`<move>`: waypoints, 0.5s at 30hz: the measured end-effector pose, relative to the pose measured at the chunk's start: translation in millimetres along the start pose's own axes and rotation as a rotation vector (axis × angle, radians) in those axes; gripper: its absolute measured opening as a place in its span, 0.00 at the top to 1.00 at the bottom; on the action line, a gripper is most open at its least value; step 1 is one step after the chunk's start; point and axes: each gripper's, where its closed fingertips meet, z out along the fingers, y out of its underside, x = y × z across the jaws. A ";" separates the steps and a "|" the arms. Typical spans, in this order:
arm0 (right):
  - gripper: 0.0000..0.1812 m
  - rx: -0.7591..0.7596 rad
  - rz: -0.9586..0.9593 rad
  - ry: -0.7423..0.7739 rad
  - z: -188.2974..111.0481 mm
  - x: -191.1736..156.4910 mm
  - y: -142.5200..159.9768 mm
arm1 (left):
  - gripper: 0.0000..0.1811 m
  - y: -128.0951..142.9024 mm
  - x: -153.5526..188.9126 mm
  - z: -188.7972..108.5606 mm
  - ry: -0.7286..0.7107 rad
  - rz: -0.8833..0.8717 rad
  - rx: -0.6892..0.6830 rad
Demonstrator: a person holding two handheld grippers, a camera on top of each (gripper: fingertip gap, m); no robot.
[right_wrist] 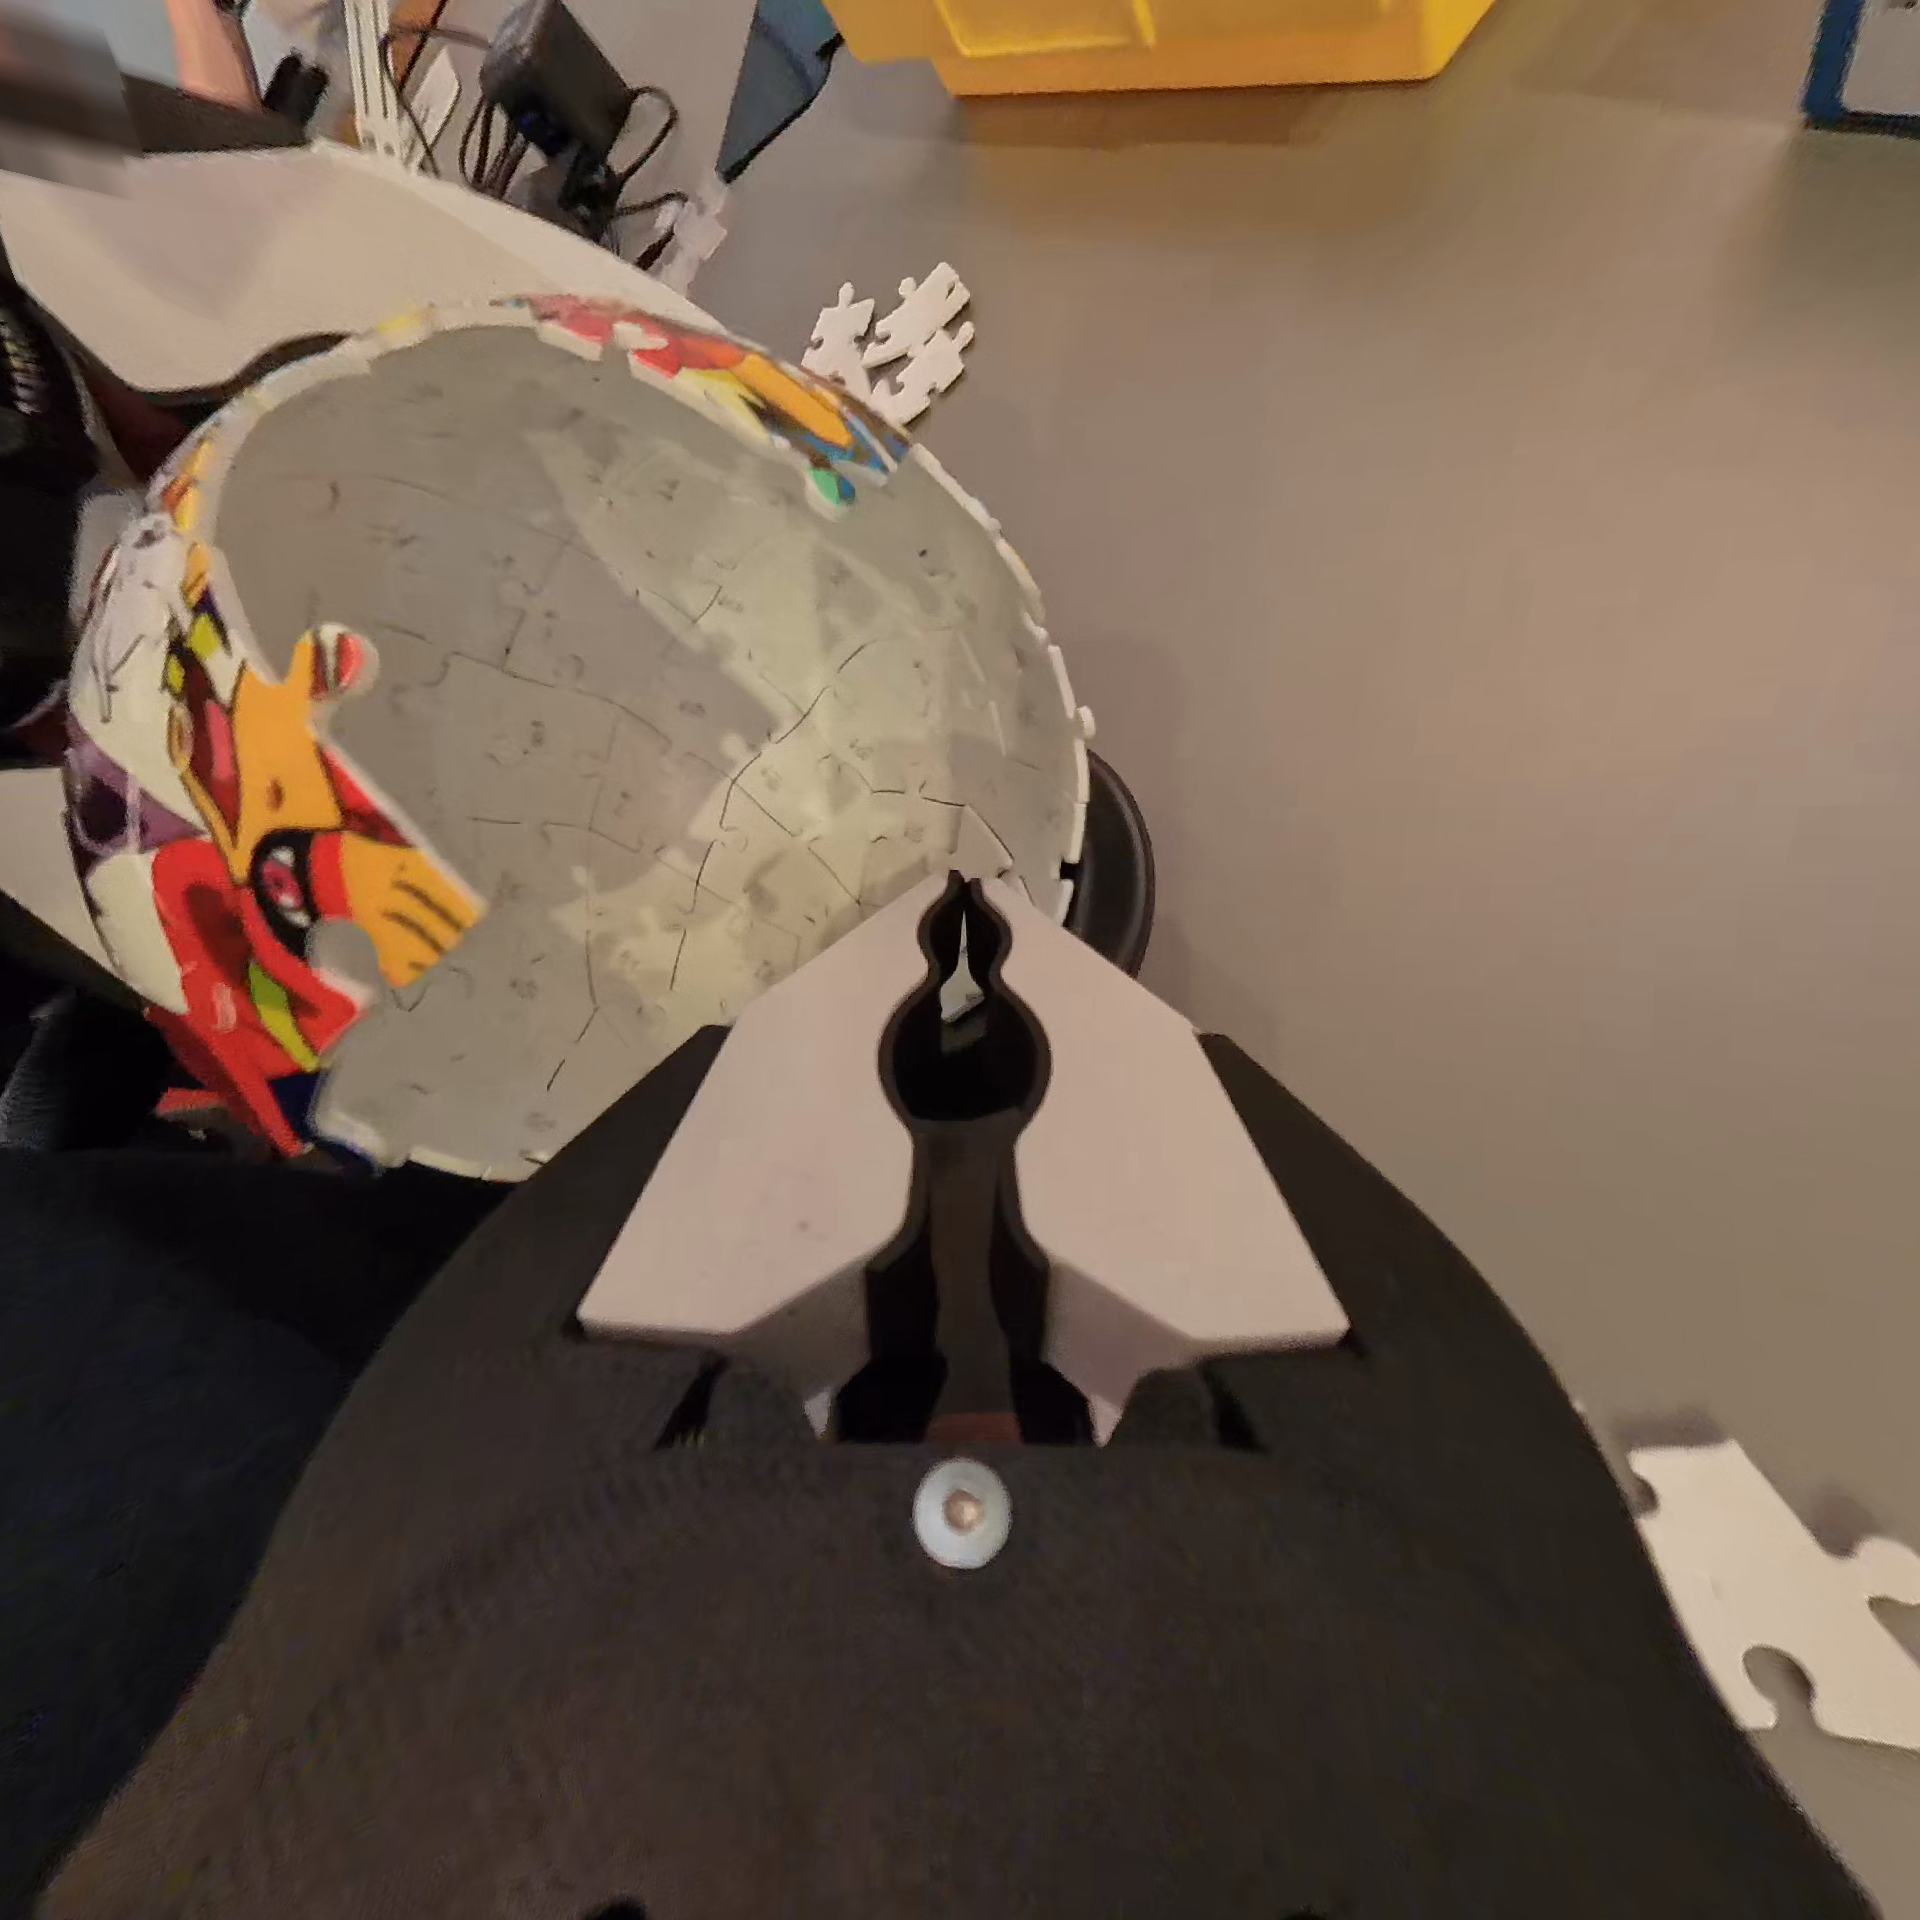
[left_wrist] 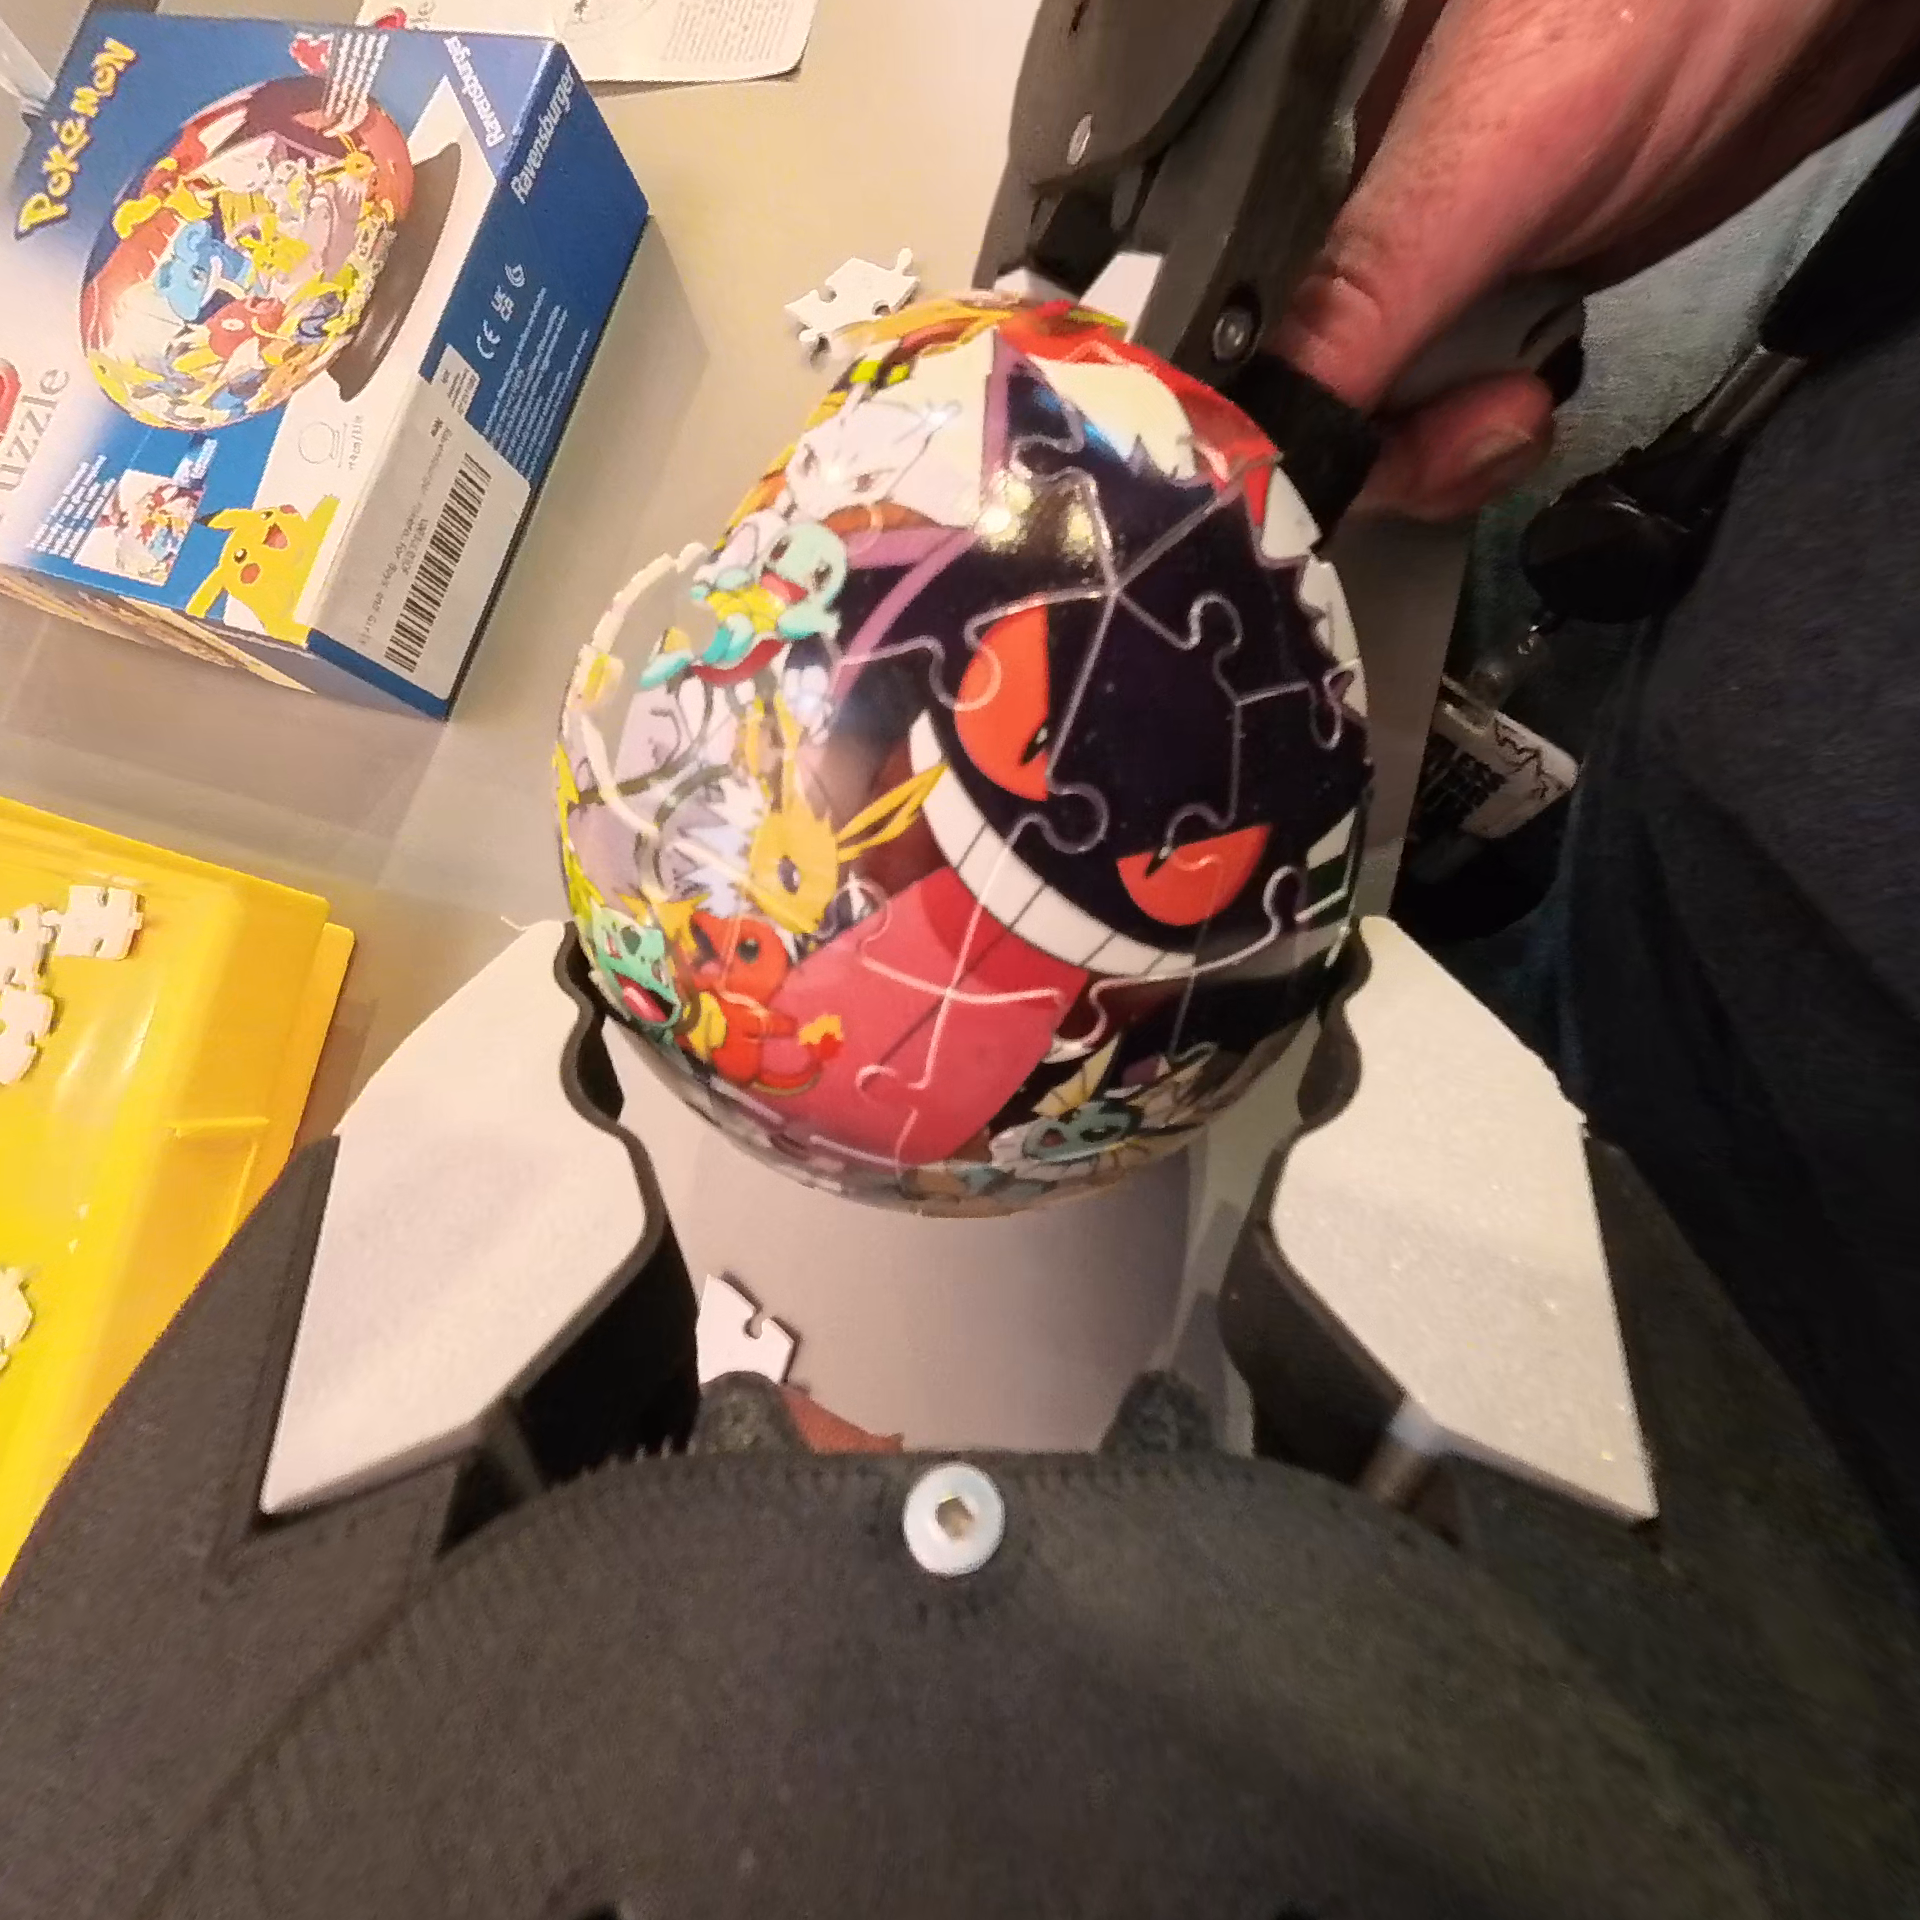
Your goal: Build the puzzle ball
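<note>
The puzzle ball (left_wrist: 1039,748) is a glossy, colourful shell of cartoon figures. My left gripper (left_wrist: 966,935) is shut on its lower sides and holds it up. In the right wrist view the ball (right_wrist: 623,727) shows a large open gap and its grey-white inside. My right gripper (right_wrist: 961,894) is shut at the ball's open rim, with a thin white puzzle piece (right_wrist: 961,992) edge-on between its jaws. In the left wrist view the right gripper's body (left_wrist: 1143,156) and a hand (left_wrist: 1558,208) are behind the ball, its fingertips hidden.
The blue puzzle box (left_wrist: 312,343) lies at the back left. A yellow tray (left_wrist: 208,1039) holds several white pieces. Loose white pieces lie on the grey table (right_wrist: 899,332), (right_wrist: 1766,1590), (left_wrist: 743,1330). A black ring stand (right_wrist: 1117,862) sits under the ball's far side. The grippers' ends are close to 6 centimetres from one another.
</note>
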 end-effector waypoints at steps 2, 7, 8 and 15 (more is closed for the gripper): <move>1.00 -0.040 -0.050 0.003 3.2 0.3 3.6 | 0.29 -0.3 0.0 0.1 0.002 0.004 -0.001; 1.00 -0.103 -0.127 0.031 10.0 5.1 10.6 | 0.29 -0.2 0.1 0.3 0.005 0.006 -0.003; 1.00 -0.112 -0.146 0.035 10.3 5.1 10.9 | 0.29 0.0 0.0 0.2 0.006 0.005 -0.004; 1.00 -0.160 -0.212 0.014 13.9 4.1 11.0 | 0.29 -0.7 -0.4 0.2 0.009 0.003 0.000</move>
